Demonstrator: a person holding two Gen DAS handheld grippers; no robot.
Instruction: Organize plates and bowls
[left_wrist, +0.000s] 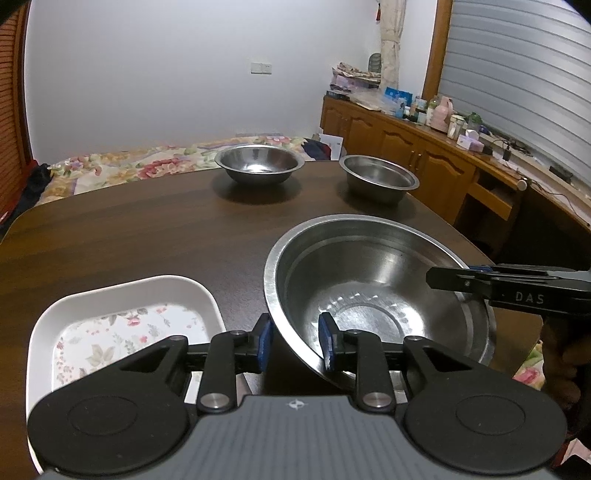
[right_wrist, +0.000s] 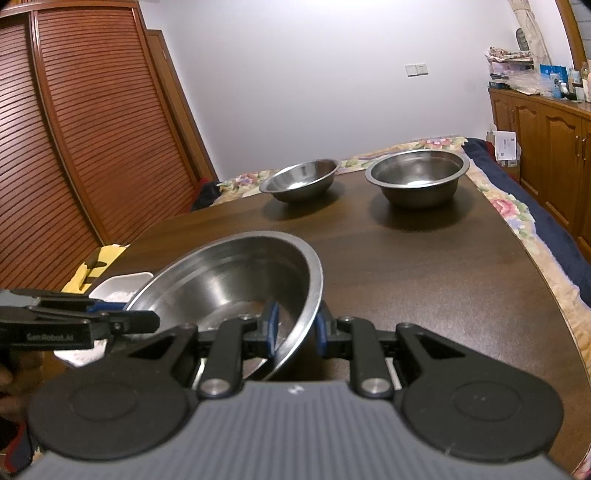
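We had the large steel basin (left_wrist: 373, 295) by opposite sides of its rim, each near-closed pair of jaws straddling the edge. The right gripper (right_wrist: 295, 330) looked clamped, while the left gripper (left_wrist: 295, 341) showed a gap outside the rim. Two hands likely steadied so wide a basin; beyond the jaws waited two smaller steel bowls (left_wrist: 258, 162), and the white floral dish (left_wrist: 122, 325) sat just left of the left jaws.
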